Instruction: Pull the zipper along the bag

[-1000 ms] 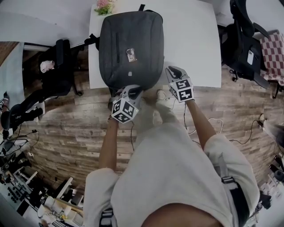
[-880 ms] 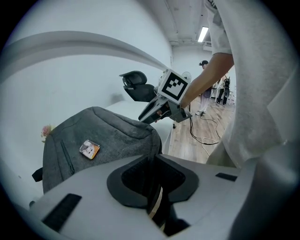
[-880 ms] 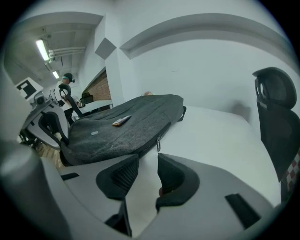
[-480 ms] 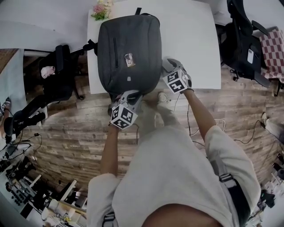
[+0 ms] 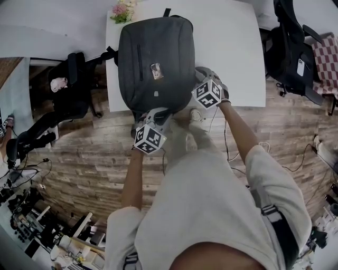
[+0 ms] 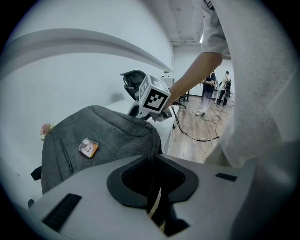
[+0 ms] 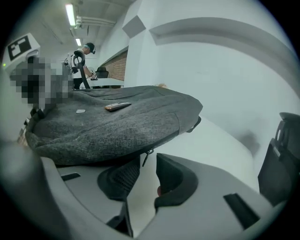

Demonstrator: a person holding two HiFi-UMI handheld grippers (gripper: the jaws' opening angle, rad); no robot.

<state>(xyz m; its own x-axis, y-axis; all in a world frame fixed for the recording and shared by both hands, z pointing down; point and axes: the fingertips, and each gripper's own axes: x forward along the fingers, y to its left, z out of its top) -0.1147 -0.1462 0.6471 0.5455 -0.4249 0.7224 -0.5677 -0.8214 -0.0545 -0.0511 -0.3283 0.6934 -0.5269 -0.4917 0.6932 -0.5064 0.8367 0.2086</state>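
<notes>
Head view steeply down over table (image 5: 227,42), gripper views low, close beside bag (image 5: 156,58), shared by all

Left gripper (image 6: 154,164) jaws pinching grey bag (image 6: 108,136) edge, right gripper (image 6: 146,110) at bag's far side

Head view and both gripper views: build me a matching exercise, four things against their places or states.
Things: 1 backpack; 2 left gripper; 3 right gripper; 4 flowers.
States: A at the table's far left corner; B jaws apart, zipper pull just ahead; C lying flat on the table; D clamped on the backpack's near edge.
Pairs: 1-C, 2-D, 3-B, 4-A.
The right gripper's jaws have just been closing, nothing between them yet.
</notes>
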